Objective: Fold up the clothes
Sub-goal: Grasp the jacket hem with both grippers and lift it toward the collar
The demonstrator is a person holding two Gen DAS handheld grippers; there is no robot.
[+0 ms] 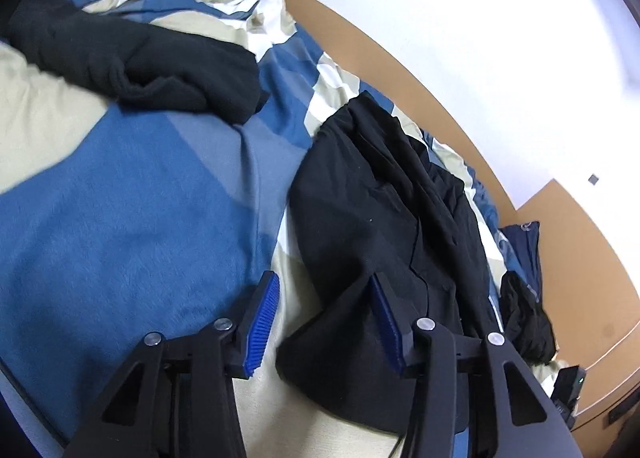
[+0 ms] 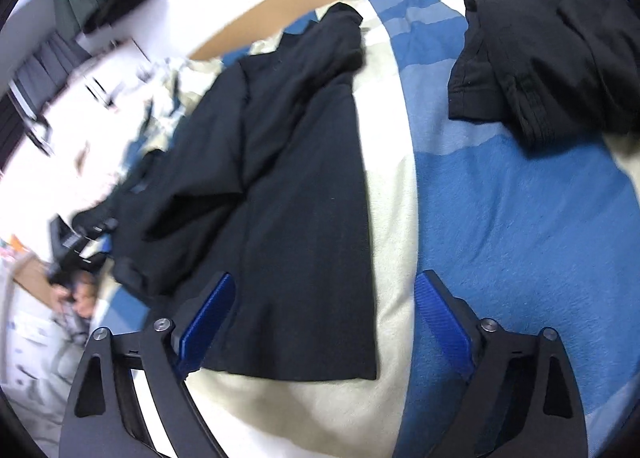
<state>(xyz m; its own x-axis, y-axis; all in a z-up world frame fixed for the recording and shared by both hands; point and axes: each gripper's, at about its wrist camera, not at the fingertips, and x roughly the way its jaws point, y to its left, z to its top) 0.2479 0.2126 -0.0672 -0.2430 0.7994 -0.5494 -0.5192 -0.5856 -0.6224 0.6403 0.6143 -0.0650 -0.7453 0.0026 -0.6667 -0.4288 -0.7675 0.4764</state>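
A black garment [image 1: 380, 218] lies spread on the blue and cream bed cover [image 1: 120, 198], its near corner bunched up. My left gripper [image 1: 324, 282] stands over that corner. The right pad touches the raised fold, while a strip of cream cover shows between the left pad and the cloth. In the right wrist view the same black garment [image 2: 288, 178] lies flat with a sleeve folded across it. Its bottom hem reaches between the wide-apart fingers of my right gripper [image 2: 326, 278], which grips nothing. The left fingertip [image 2: 224, 290] is over the cloth.
A second black garment [image 1: 132, 50] [image 2: 552, 58] lies folded farther up the bed. A wooden bed frame [image 1: 400, 58] runs along the far side against a white wall. A small dark heap of clothing [image 1: 524, 318] sits near the bed's edge. Blurred clutter [image 2: 48, 298] lies beside the bed.
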